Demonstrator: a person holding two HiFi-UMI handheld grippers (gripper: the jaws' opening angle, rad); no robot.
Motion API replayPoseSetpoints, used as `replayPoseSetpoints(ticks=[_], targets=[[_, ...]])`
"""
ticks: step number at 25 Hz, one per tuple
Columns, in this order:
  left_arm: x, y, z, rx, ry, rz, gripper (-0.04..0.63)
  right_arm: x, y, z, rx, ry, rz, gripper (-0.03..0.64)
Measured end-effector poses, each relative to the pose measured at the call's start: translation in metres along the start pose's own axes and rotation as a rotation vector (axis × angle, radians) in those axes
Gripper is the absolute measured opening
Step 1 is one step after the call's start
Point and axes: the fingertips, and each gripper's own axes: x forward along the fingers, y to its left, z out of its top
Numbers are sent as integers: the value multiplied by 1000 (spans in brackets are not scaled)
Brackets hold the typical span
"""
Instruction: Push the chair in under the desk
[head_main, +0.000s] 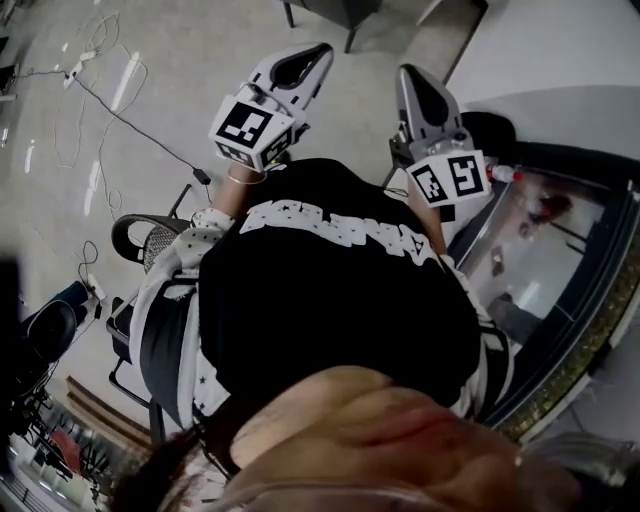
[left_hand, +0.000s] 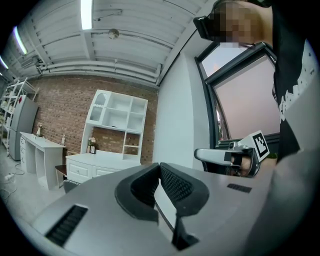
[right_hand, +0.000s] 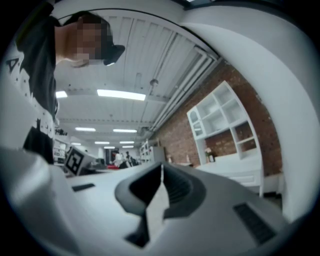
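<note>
Two claws (head_main: 318, 52) (head_main: 410, 75), one mesh chair (head_main: 152, 240), one desk (head_main: 545, 265), one shelf unit (left_hand: 117, 112)

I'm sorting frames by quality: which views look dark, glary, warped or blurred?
Head view: dim, a black shirt fills the middle, glare streaks the floor. Left gripper view: sharp, but wide-angle bending curves the ceiling. Right gripper view: soft all over, the white shelf smeared and leaning.
</note>
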Motion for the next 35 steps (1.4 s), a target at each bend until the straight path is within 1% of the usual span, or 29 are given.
replayPoseSetpoints(ticks=[6, 10, 13, 18, 27, 31, 35], targets=[[9, -14, -5, 17, 3, 35, 40, -16, -13, -3, 5, 13, 32, 31], [4, -8, -7, 24, 9, 63, 40, -15, -16, -9, 15, 24, 38, 31], [6, -3, -9, 10, 15, 66, 41, -15, -18, -10, 19, 28, 31, 31], [26, 11, -6, 0, 1, 35, 41, -6, -32, -7, 2, 37, -3, 31], [66, 61, -2, 16, 13, -71, 40, 41, -57, -15, -6, 27, -103, 31], [78, 91, -2, 9, 29, -105, 41, 69, -62, -18, 4, 28, -144, 31], [85, 125, 1, -2, 40, -117, 41, 99, -63, -21, 6, 39, -167, 31]])
